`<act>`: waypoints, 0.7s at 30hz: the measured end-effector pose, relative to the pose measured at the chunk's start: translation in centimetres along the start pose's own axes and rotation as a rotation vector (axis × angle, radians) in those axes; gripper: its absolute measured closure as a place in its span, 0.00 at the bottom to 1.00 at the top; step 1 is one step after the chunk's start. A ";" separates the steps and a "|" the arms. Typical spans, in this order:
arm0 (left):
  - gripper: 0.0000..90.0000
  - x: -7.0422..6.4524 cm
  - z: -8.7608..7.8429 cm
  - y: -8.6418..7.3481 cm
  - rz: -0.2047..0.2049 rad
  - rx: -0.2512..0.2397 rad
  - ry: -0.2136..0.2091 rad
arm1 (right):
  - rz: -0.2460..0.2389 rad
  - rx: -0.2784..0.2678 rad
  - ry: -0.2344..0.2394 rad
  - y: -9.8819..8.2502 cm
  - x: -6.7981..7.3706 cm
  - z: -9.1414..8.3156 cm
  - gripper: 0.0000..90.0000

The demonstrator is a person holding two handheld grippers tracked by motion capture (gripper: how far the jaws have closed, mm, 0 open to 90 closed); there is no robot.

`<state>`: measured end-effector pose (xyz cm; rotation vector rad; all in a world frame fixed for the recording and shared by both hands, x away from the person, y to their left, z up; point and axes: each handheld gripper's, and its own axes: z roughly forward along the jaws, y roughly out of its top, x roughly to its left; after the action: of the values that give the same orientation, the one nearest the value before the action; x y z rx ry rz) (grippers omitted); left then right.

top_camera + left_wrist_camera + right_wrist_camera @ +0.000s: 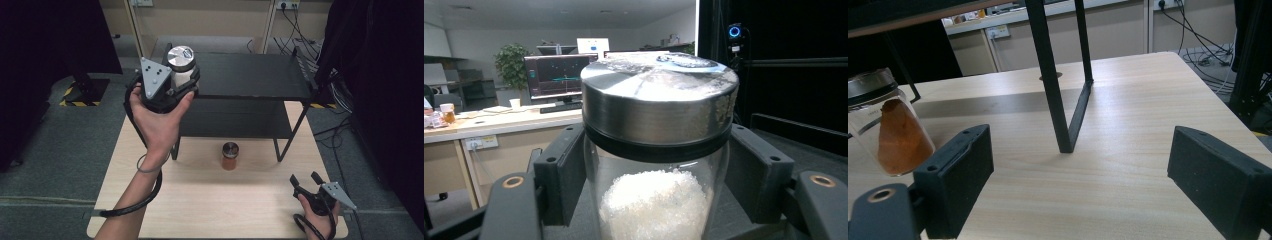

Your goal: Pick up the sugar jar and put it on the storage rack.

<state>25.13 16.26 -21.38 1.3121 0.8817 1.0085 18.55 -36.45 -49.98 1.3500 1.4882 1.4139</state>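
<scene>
The jar of white crystals (181,65) rides upright, clamped below its steel lid in the left gripper (172,82), held up by the black shelf (250,75), probably bound there. The right gripper (310,184) rests empty, jaws apart, on the table (200,200).

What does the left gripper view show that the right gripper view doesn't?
The left gripper view alone: a clear glass jar of white crystals with a shiny metal lid clamped between black jaws, and an office desk with a computer monitor behind. The right gripper view alone: open jaws over the pale wooden table, a black metal shelf leg and a glass jar of orange powder. Both share a lidded glass jar and black jaws.
</scene>
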 end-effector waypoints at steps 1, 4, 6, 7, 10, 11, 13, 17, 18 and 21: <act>0.34 0.0 0.0 0.0 0.000 0.000 0.000 | 0.000 0.000 0.000 0.0 0.0 0.0 0.13; 0.34 0.1 0.5 -0.1 0.016 -0.001 0.002 | 0.000 0.000 0.000 0.0 0.0 0.0 0.13; 0.34 0.1 0.9 -0.2 0.017 -0.002 0.010 | 0.001 0.000 0.001 0.0 0.0 0.0 0.13; 0.34 0.1 1.0 -0.2 0.023 0.002 0.015 | 0.001 0.000 0.001 0.0 0.0 0.0 0.13; 0.34 0.2 1.6 -0.2 0.021 0.013 0.027 | 0.001 0.001 0.002 0.0 0.0 0.0 0.13; 0.34 0.3 1.7 -0.2 0.019 0.014 0.032 | 0.001 0.003 0.003 0.0 0.0 0.0 0.13; 0.34 0.3 1.9 -0.4 0.020 0.015 0.042 | 0.001 0.003 0.003 0.1 0.0 0.0 0.13; 0.34 0.5 2.3 -0.4 0.016 0.025 0.051 | -0.003 0.007 0.002 0.1 0.0 0.0 0.13; 0.34 0.5 2.4 -0.4 0.017 0.026 0.053 | -0.003 0.007 0.002 0.1 0.0 0.0 0.13; 0.34 0.5 2.6 -0.3 0.018 0.030 0.058 | -0.003 0.004 0.004 0.1 0.0 0.0 0.13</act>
<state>27.79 15.85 -21.43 1.3239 0.9334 1.0559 18.60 -36.50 -49.92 1.3482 1.4955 1.4131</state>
